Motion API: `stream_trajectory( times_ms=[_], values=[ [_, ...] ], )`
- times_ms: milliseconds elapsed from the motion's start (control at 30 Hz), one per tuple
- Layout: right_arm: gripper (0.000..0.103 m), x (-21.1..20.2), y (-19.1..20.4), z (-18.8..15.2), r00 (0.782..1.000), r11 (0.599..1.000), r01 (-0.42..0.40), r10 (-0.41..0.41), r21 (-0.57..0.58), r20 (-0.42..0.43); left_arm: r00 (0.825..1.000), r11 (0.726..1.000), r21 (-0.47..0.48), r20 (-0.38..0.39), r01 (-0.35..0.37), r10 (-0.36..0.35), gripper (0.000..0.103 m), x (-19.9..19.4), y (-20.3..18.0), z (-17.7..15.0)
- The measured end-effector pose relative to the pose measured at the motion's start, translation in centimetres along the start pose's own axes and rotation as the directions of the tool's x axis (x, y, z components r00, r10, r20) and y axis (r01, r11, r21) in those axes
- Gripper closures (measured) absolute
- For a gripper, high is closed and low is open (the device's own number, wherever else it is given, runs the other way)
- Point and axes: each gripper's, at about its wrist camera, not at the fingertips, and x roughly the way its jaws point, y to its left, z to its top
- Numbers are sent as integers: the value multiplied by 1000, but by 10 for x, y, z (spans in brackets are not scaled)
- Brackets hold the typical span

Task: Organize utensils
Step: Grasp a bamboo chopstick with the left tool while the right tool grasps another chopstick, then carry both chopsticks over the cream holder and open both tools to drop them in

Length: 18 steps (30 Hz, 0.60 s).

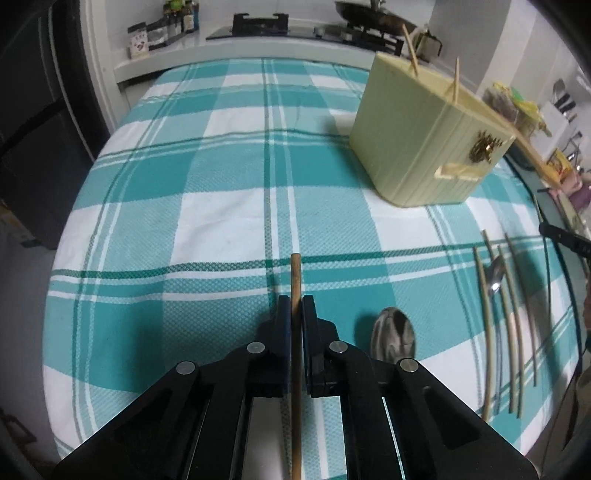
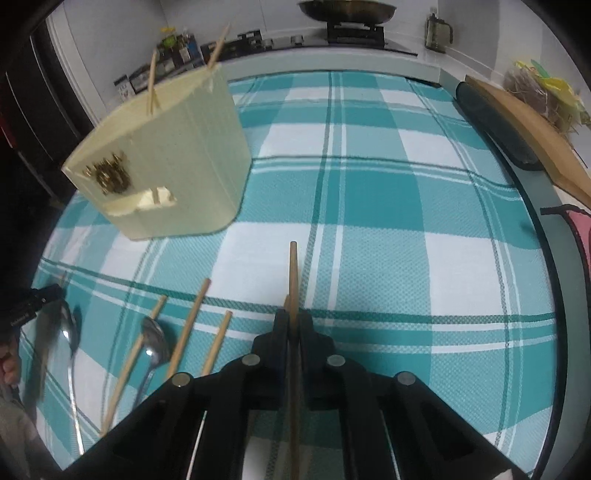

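My left gripper (image 1: 295, 301) is shut on a wooden chopstick (image 1: 295, 280) that points forward over the checked cloth. My right gripper (image 2: 292, 314) is shut on another wooden chopstick (image 2: 293, 273), also pointing forward. A cream utensil holder (image 1: 424, 140) stands at the far right in the left wrist view and at the left in the right wrist view (image 2: 177, 162), with two chopsticks (image 2: 152, 83) standing in it. Several loose chopsticks (image 2: 188, 328) and two spoons (image 2: 155, 341) lie on the cloth left of my right gripper. A spoon (image 1: 393, 334) lies just right of my left gripper.
The teal and white checked cloth (image 1: 221, 184) covers the table. A counter with a stove and pan (image 2: 347, 14) runs behind it. A dark tray and a wooden board (image 2: 517, 122) lie along the right edge. Jars (image 1: 162, 29) stand at the back left.
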Motion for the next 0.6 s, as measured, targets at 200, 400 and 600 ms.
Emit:
stream_trajectory(
  times_ms=[200,400,600],
  values=[
    [97,-94,9,1,983,997,-65,71,-40,170,979,997,19,188,77,-79,99,-91,-6,3],
    [97,-156,24,-6,957,994,-66,89,-91,277,939,992,57,319,115,-127,99,-160,-14,10],
    [96,-175,38,11,951,989,-92,121,-113,285,910,987,90,382,137,-161,99,-197,-21,32]
  ],
)
